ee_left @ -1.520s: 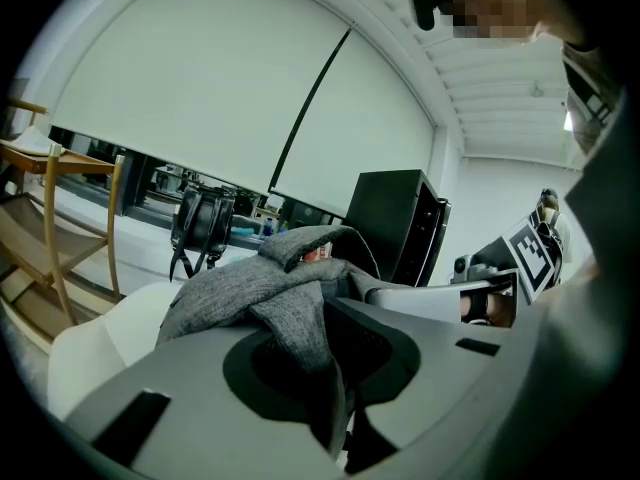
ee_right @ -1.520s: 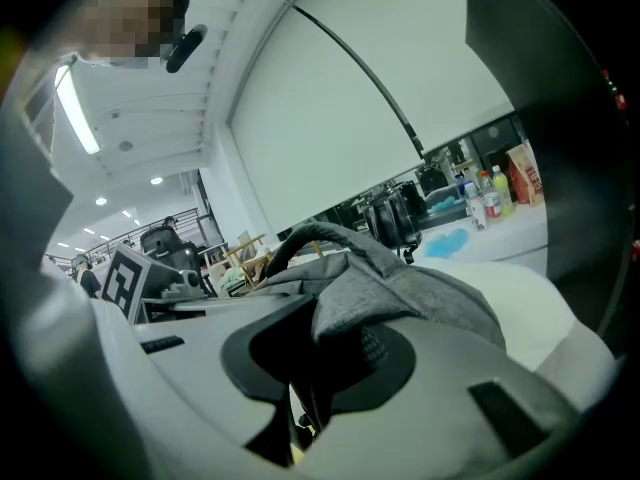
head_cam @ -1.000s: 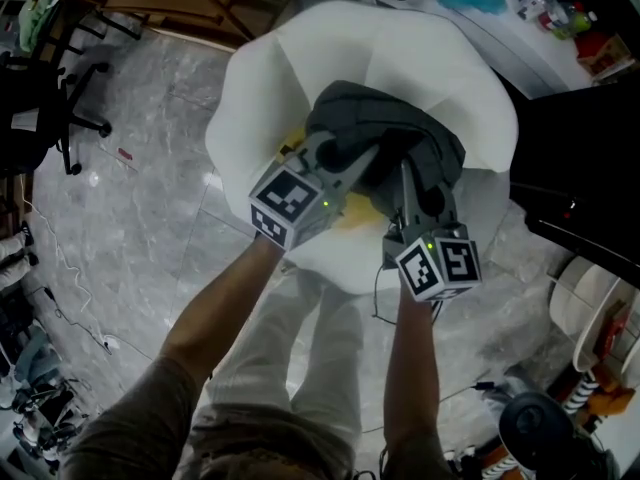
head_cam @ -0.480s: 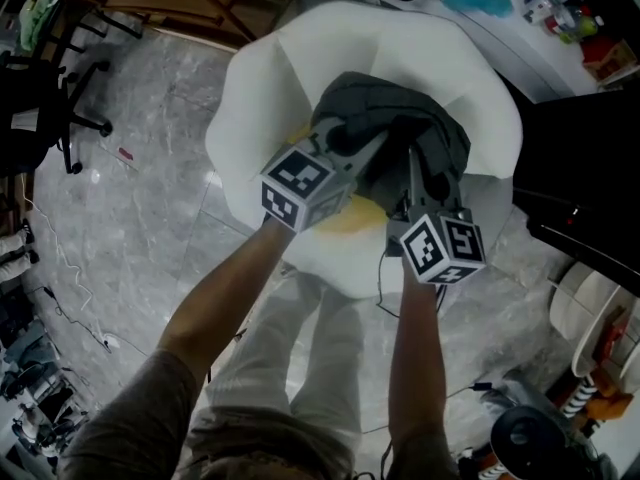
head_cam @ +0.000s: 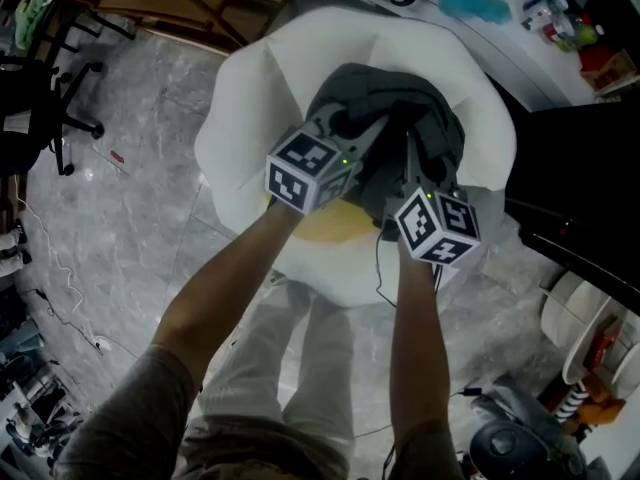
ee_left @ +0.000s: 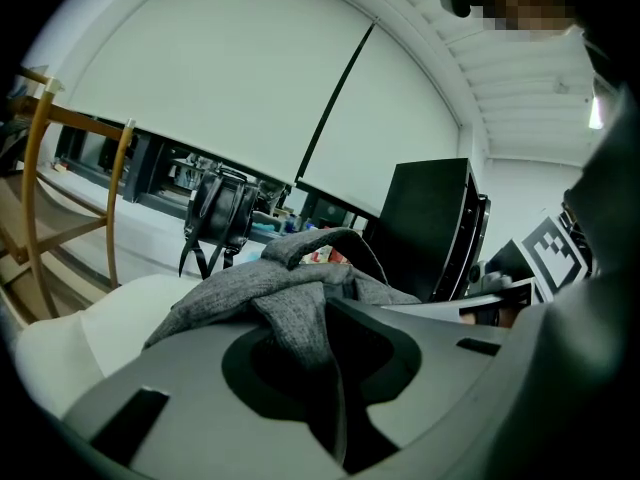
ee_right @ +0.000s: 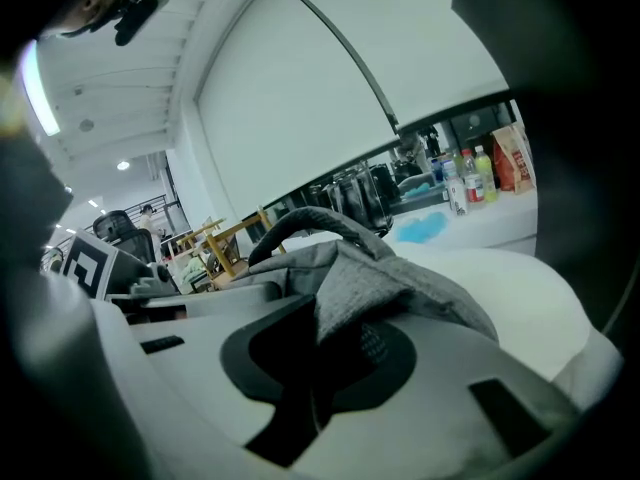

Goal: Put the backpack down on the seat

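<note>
We grip the backpack (head_cam: 395,108) with 2 grippers. The left gripper (head_cam: 352,133) is pinched narrow on a fold of its grey fabric, and the right gripper (head_cam: 410,158) on another. The backpack is over the white seat (head_cam: 250,108); contact unclear.

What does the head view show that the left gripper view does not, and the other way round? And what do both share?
Only the head view shows the marble floor, the person's forearms and a yellow patch on the white seat. Only the left gripper view shows the white window blinds and, up close, the left gripper with its jaws shut on a fold of the grey backpack. Both show the backpack and the seat.
</note>
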`<state>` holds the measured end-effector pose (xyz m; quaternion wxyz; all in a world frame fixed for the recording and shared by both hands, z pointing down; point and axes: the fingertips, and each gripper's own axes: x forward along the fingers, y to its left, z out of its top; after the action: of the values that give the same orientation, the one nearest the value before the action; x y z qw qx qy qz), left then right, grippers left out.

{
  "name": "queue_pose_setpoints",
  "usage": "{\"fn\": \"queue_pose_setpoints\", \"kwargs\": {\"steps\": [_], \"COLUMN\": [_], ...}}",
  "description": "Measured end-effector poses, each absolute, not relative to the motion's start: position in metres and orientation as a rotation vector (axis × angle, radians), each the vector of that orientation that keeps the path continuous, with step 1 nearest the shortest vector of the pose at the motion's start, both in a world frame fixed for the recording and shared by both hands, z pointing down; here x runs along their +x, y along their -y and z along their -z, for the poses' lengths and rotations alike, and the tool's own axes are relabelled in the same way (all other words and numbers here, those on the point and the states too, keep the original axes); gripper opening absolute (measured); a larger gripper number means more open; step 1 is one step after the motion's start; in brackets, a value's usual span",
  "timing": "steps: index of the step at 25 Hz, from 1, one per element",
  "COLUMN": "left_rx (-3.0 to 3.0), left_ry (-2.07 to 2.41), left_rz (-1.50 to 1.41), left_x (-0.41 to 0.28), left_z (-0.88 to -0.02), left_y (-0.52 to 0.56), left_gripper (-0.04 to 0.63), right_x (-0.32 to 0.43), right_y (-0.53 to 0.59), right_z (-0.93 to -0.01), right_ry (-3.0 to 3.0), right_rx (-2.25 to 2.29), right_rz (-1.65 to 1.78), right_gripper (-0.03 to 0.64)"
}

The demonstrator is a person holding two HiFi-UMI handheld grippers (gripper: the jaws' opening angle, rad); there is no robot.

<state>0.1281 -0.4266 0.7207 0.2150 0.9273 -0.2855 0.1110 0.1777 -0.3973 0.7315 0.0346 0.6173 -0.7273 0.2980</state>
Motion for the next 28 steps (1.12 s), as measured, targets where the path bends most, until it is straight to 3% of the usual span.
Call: {"fn": "queue_pose_setpoints", "kwargs": {"steps": [13,23,28], "left_rx": [2.485,2.448,2.430], "left_ry": [0.882,0.917,0.930], "left_rz": [-0.346,-0.371,-0.399], "left_x": [0.144,0.145,0.147], "left_z": [-0.740,-0.743,-0.744], "left_y": [0.464,0.462,0.457], "left_gripper": [0.095,0.133,0.192], "right_x": [0.198,0.201,0.201], "right_y": [0.434,0.432,0.430], "right_z": [-0.752,-0.757,-0.757], "right_ry": [2.156,2.082,2.067], "right_rx": [1.912,1.925,1.924], "right_rz": [-0.904,-0.929,-0.949], "right_gripper": [0.071,0.155,0.190]}}
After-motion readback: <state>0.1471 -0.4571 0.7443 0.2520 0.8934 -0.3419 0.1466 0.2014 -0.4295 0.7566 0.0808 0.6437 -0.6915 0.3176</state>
